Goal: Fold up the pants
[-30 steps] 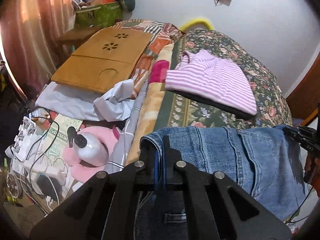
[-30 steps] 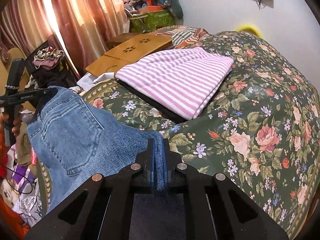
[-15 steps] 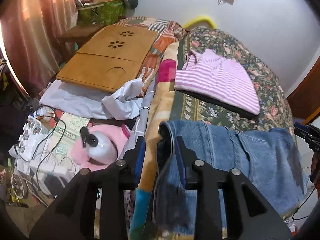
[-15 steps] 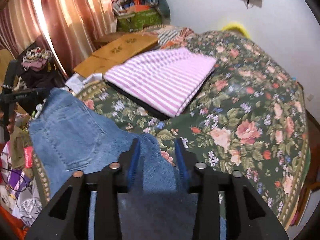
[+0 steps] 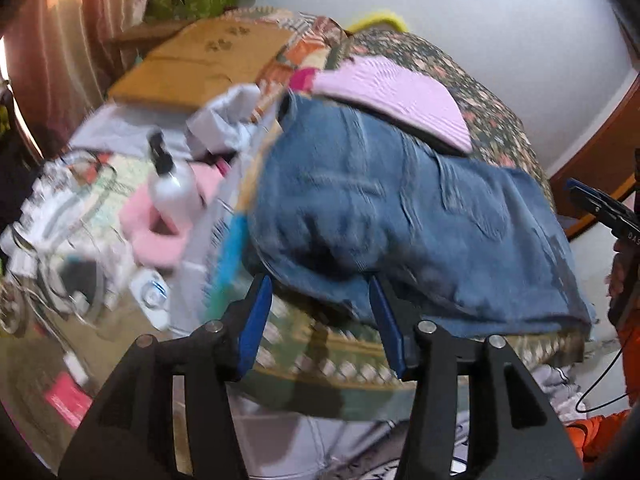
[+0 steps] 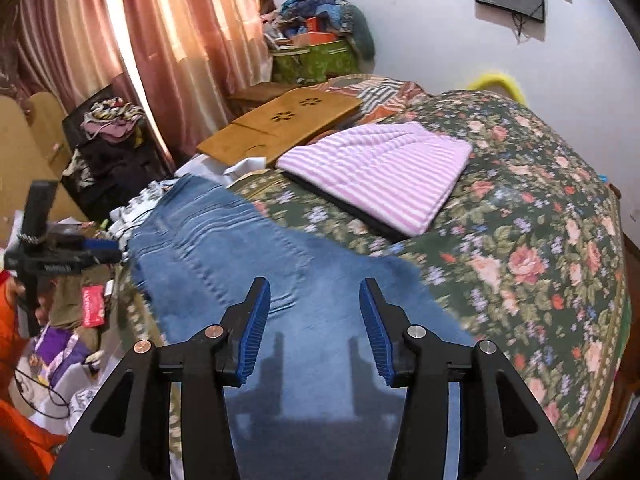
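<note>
Jeans (image 6: 224, 248) lie flat across the bed (image 6: 540, 240), w/ both tools spread wide, gripping nothing: left tool (image 5: 318, 316), right tool (image 6: 316, 332). Denim's heavy, floppy, not slippery imo, so pinch thick hems or waistband corners.

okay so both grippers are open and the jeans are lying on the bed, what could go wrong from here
The jeans lie along the edge of the floral bedspread; one end seems to overhang toward the floor clutter and may slide off. The striped pink top lies close, so the next fold could drag it. The left gripper and right gripper are both open, holding nothing.
</note>
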`<state>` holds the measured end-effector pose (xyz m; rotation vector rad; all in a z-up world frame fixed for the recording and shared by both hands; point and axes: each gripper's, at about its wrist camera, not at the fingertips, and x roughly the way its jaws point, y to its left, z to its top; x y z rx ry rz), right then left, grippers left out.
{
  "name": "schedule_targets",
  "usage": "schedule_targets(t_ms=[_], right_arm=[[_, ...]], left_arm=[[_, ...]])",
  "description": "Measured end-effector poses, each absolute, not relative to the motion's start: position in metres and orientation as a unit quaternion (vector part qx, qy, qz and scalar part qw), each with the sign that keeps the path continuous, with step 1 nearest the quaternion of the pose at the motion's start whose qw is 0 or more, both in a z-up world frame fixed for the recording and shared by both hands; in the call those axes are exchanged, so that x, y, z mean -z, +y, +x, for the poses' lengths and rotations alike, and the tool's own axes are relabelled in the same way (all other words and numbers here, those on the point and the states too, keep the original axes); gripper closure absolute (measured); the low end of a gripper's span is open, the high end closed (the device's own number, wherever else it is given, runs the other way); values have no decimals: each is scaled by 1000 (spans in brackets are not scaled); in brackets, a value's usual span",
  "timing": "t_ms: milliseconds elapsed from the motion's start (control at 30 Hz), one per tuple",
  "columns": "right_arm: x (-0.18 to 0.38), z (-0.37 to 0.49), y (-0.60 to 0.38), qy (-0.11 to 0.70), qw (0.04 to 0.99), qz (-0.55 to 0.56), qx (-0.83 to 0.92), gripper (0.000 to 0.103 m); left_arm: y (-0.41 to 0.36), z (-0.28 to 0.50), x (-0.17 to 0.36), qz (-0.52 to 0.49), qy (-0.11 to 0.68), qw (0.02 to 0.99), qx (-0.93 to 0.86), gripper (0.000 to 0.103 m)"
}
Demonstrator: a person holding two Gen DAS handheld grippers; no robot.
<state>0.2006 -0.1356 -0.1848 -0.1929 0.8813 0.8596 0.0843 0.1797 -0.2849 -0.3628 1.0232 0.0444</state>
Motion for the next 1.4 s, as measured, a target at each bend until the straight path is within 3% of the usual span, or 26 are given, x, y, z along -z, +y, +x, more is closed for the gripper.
schedule_targets(t_ms=[200, 267, 300, 333, 467, 700, 900, 967, 1133, 1400], right_arm=[[204, 179, -124, 433, 793, -103, -417, 56], [209, 173, -121, 438, 788, -108, -420, 56], [213, 172, -120, 443, 784, -108, -421, 56], [216, 170, -119, 449, 780, -107, -423, 56], [228, 166, -115, 468, 768, -113, -423, 56], [244, 163, -116, 494, 748, -126, -424, 56], [245, 161, -120, 495, 748, -125, -425, 55], [245, 163, -121, 495, 748, -123, -426, 55], [246, 165, -121, 497, 744, -117, -431, 56], [245, 165, -123, 497, 748, -99, -428, 56]], left_arm=[[153, 86, 307, -193, 483, 854, 7, 53], [148, 91, 313, -187, 484, 855, 5, 62], [147, 94, 314, -186, 485, 855, 5, 76], [146, 96, 317, -183, 485, 855, -1, 84], [150, 95, 314, -175, 471, 865, -10, 92], [161, 96, 285, -113, 448, 887, -30, 93], [179, 110, 304, -87, 476, 874, -40, 86], [191, 104, 305, -72, 475, 872, -93, 89], [242, 71, 290, -165, 454, 868, -120, 89], [227, 97, 239, -159, 403, 897, -88, 88]])
